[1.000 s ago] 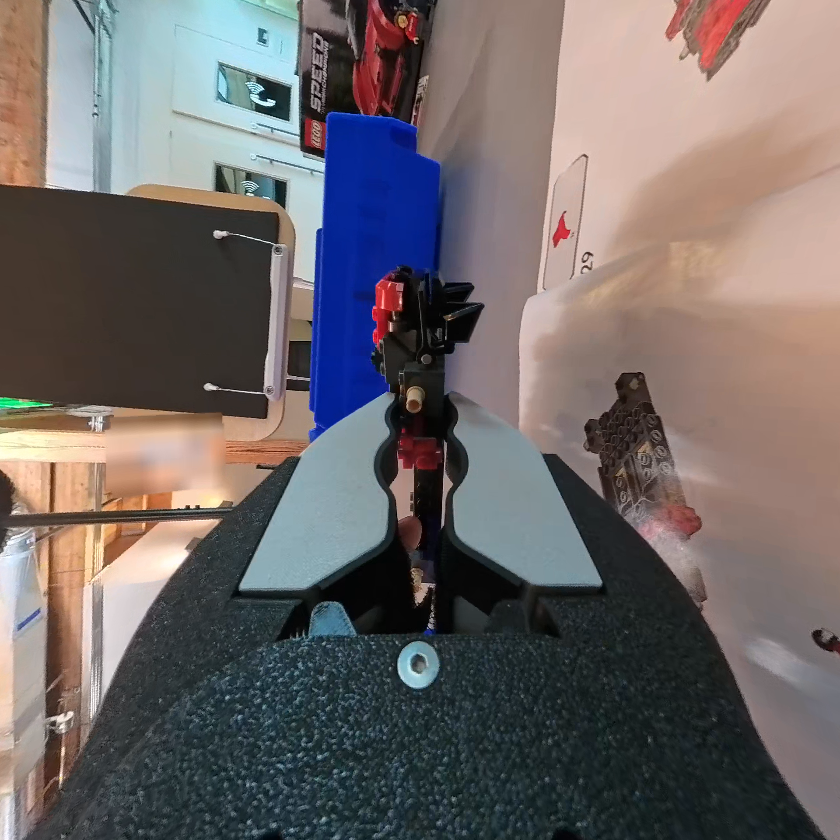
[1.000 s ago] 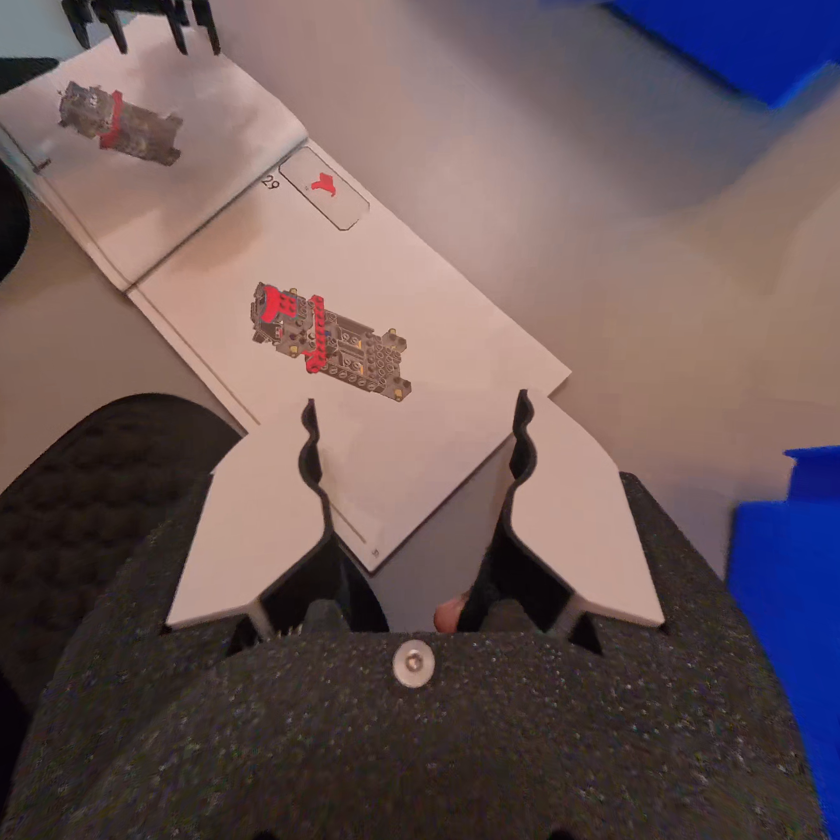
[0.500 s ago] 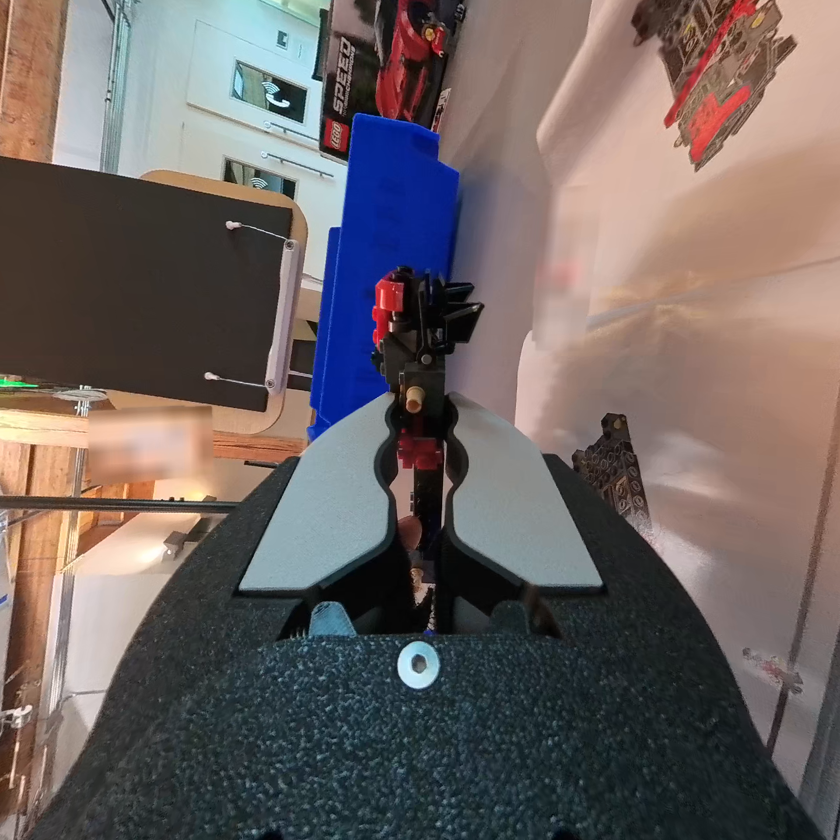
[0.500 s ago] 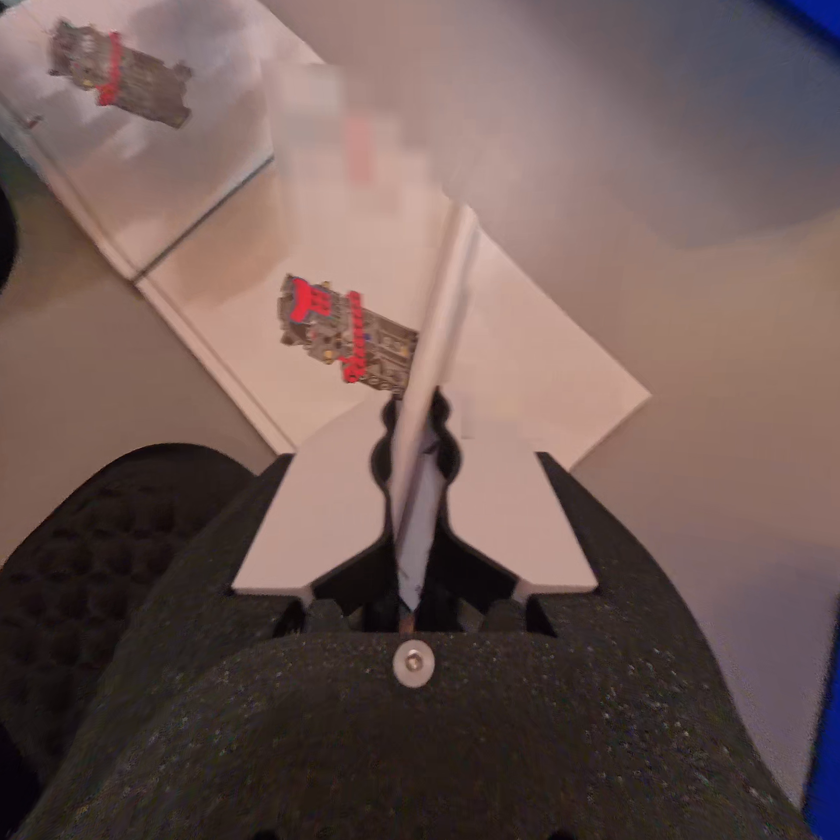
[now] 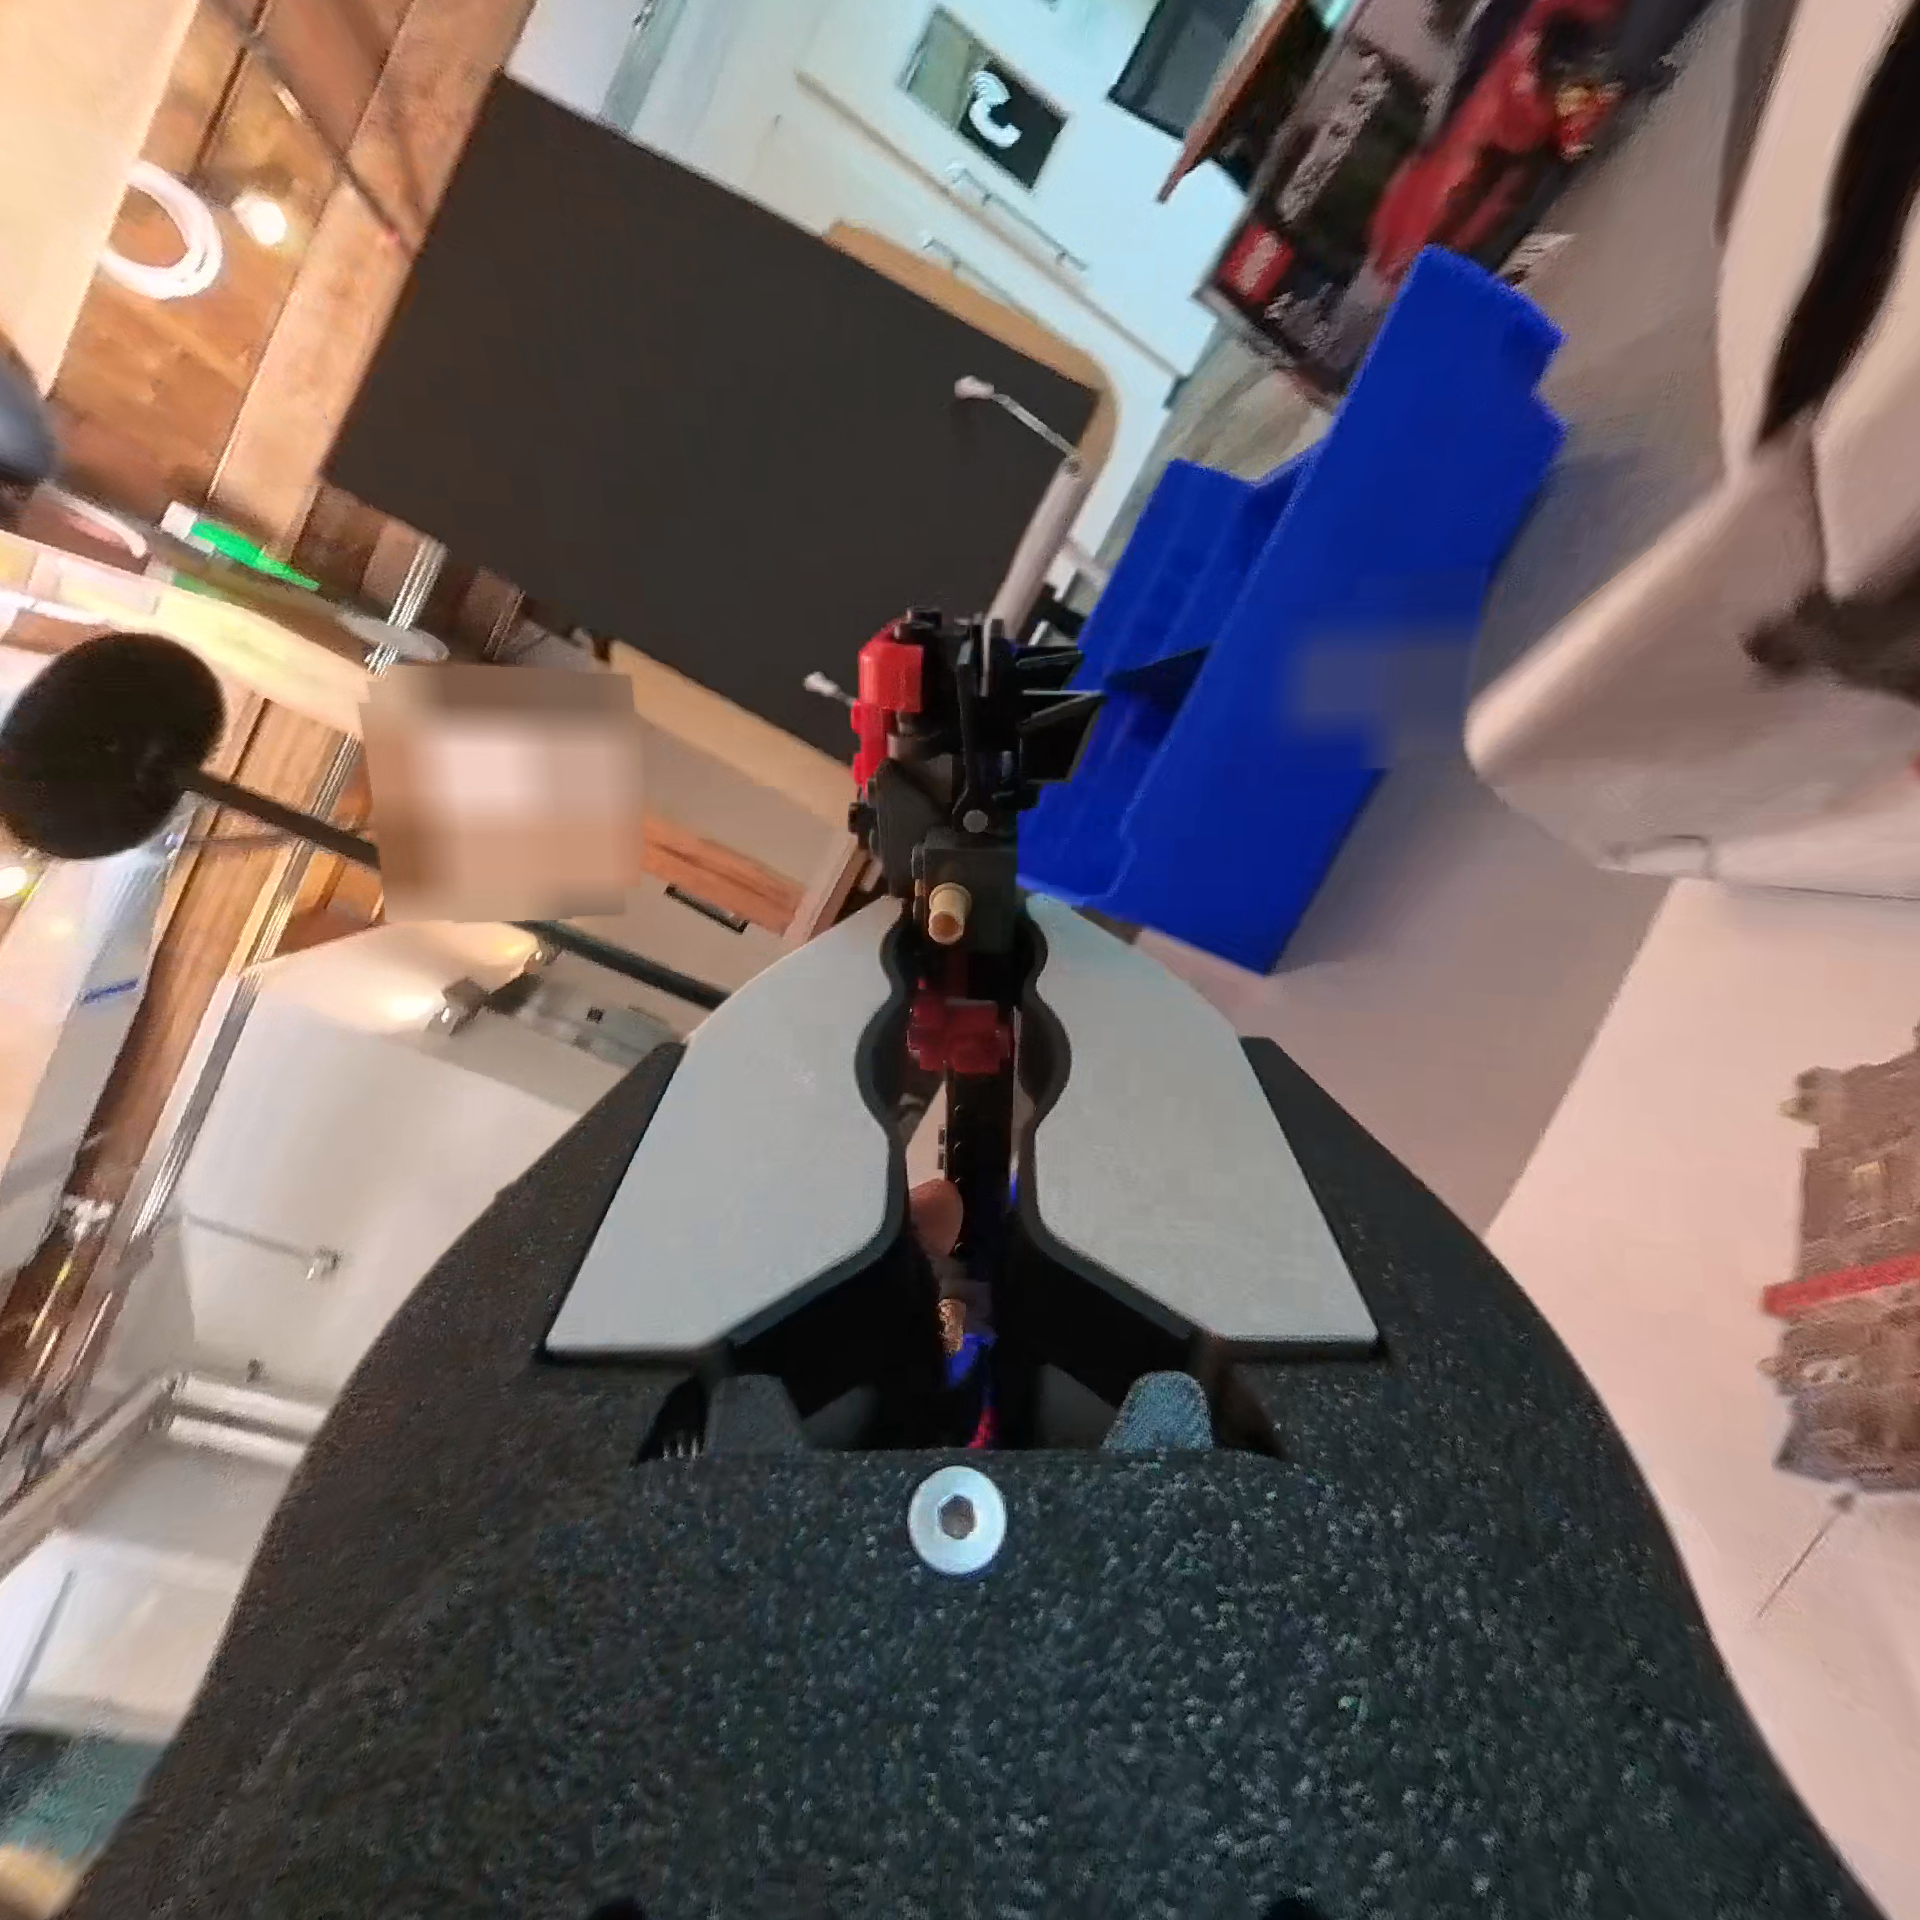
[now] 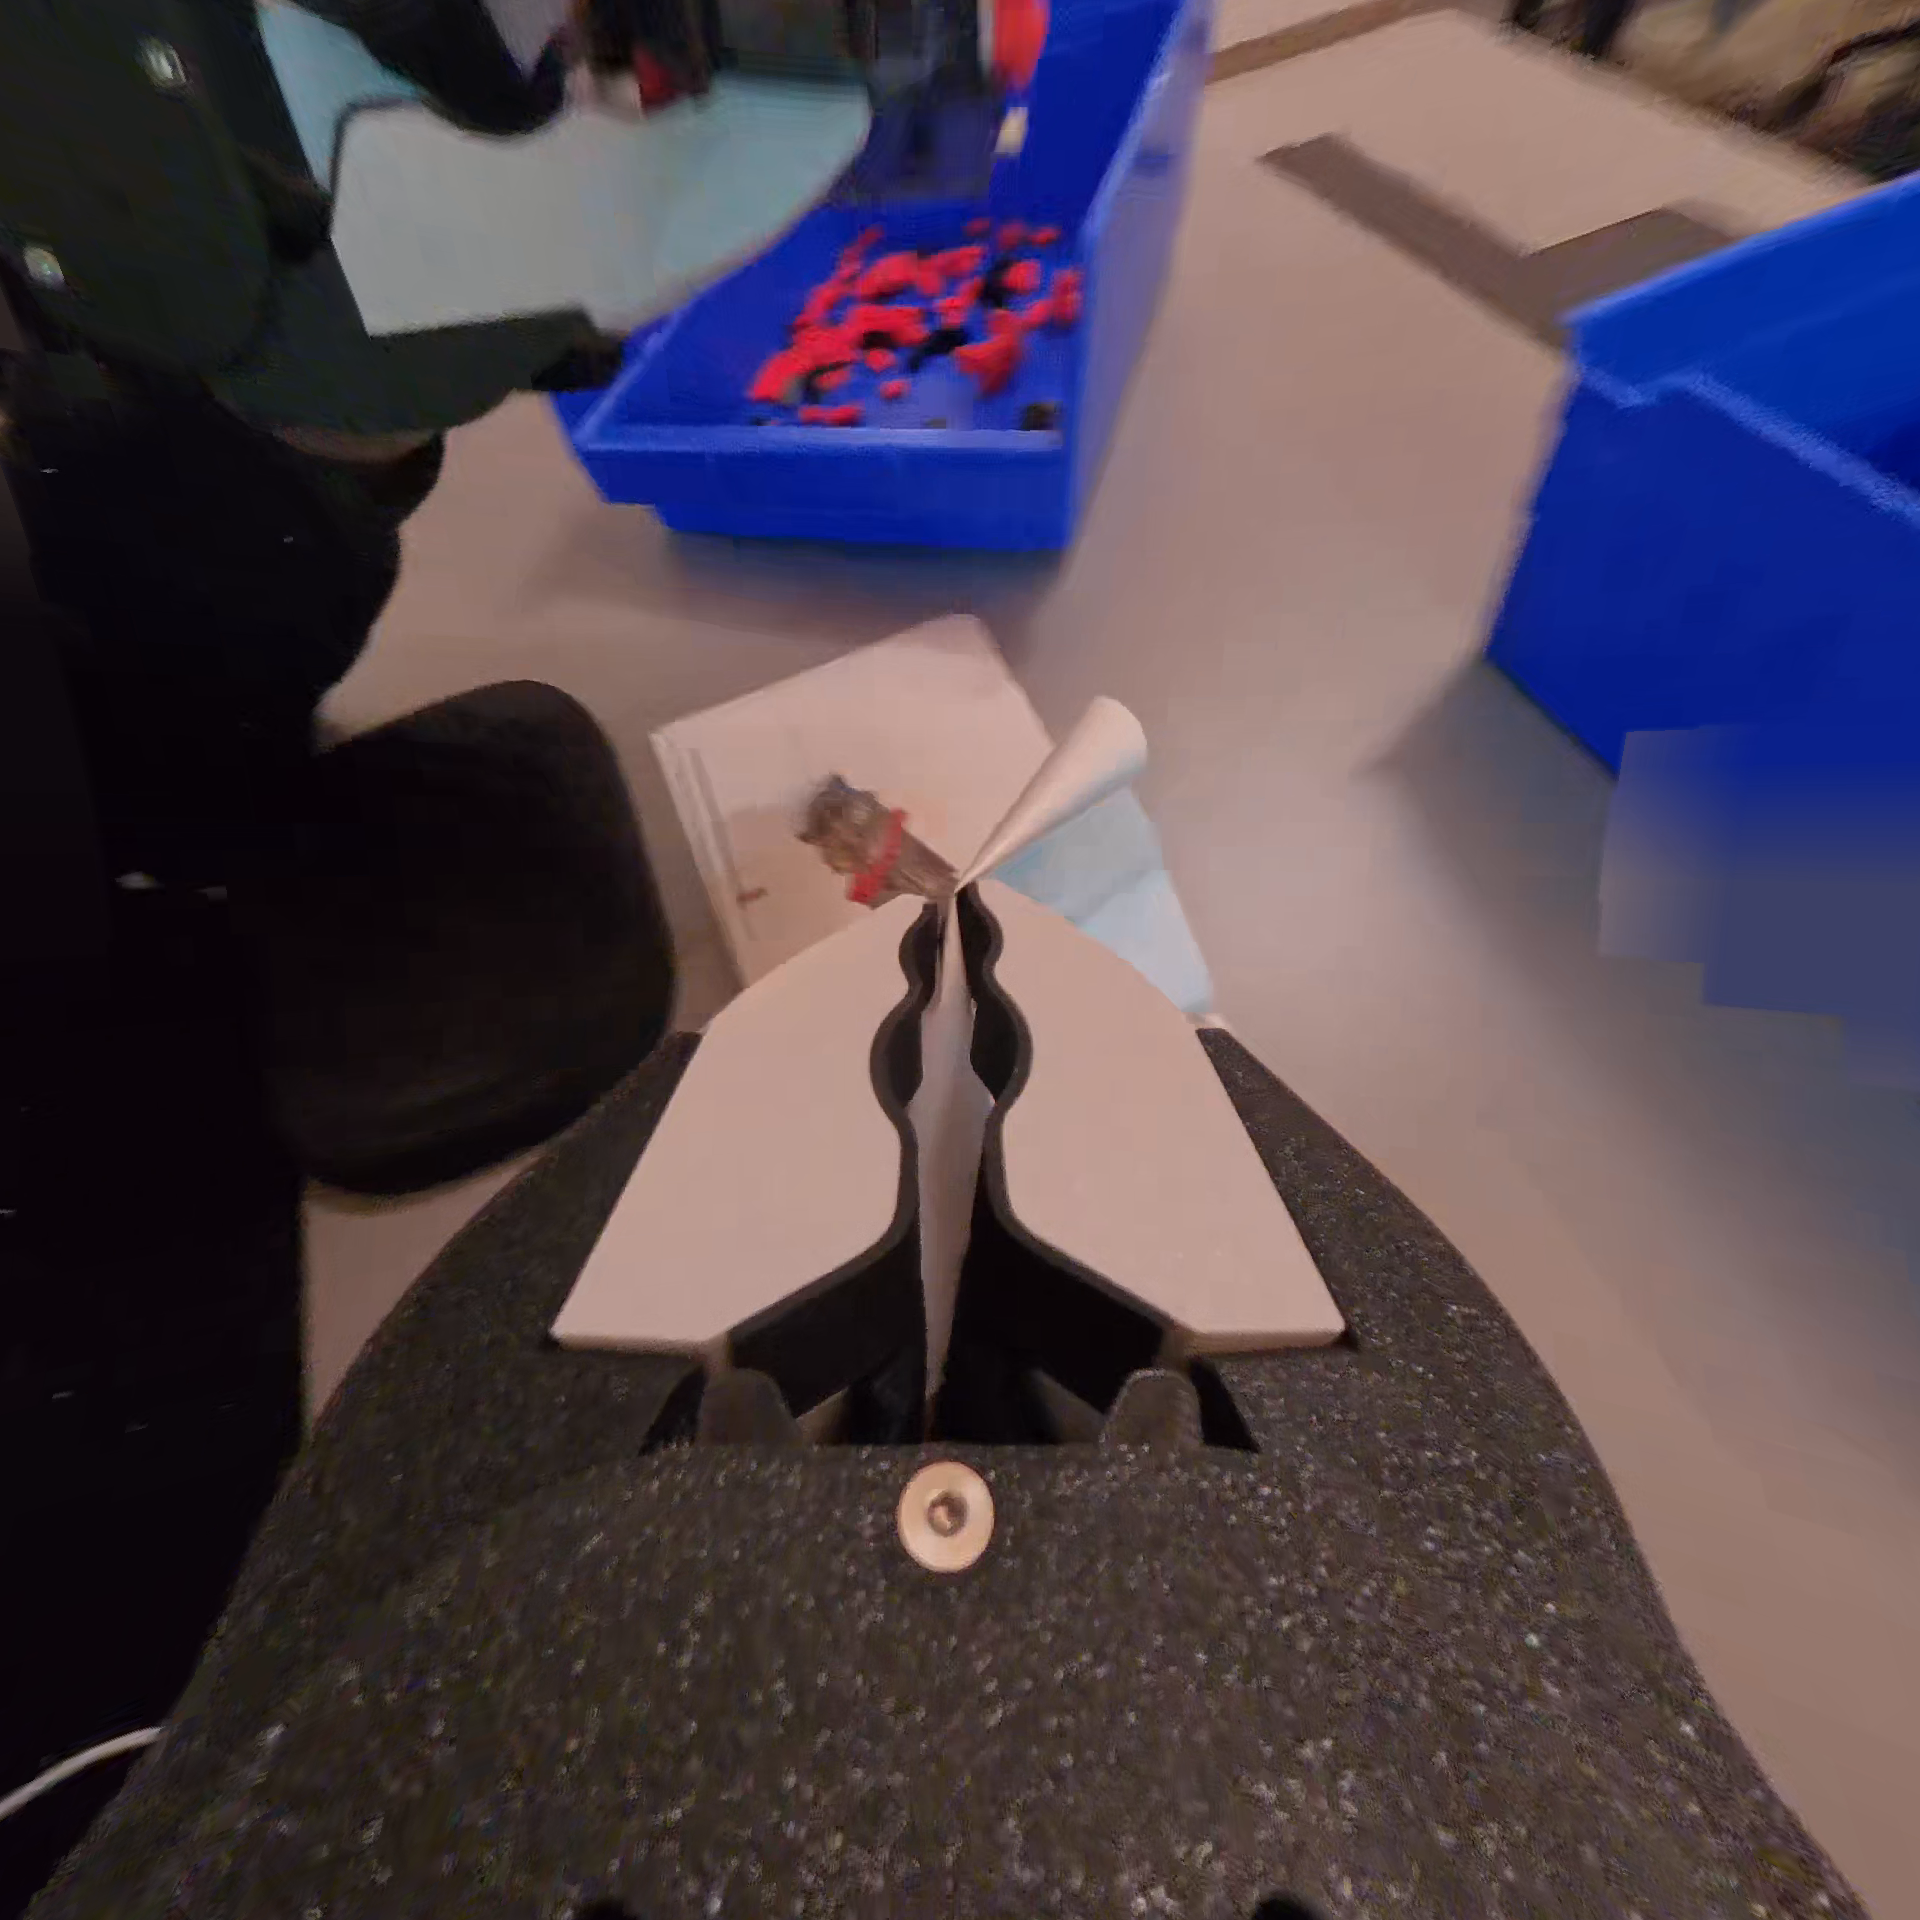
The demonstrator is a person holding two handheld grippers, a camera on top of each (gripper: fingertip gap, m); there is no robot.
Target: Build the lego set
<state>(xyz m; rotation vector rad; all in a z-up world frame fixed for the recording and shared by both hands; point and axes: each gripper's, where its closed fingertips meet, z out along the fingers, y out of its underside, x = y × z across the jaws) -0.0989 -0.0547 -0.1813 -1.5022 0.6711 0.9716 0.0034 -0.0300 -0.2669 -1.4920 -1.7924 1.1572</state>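
Note:
My left gripper [image 5: 961, 920] is shut on a black and red lego assembly [image 5: 951, 748] with a tan pin, and holds it up in the air, tilted, beside the table. My right gripper [image 6: 948, 914] is shut on a page [image 6: 1070, 784] of the instruction booklet [image 6: 873, 727] and lifts it off the booklet, which lies on the grey table. The page runs between the jaws and curls up past the tips. The booklet also shows at the right edge of the left wrist view [image 5: 1849, 1278].
A blue bin [image 6: 862, 457] with several red and black lego pieces stands behind the booklet. A second blue bin [image 6: 1714, 499] is at the right. Blue bins [image 5: 1299, 665] and a lego box [image 5: 1382, 156] show in the left wrist view. A person's dark sleeve [image 6: 187, 520] is at left. One gripper's finger ends stand about 15 cm off the other's.
My right gripper closed on the booklet page and lifted it, swinging toward the bins. My left gripper tilted while still holding the assembly.

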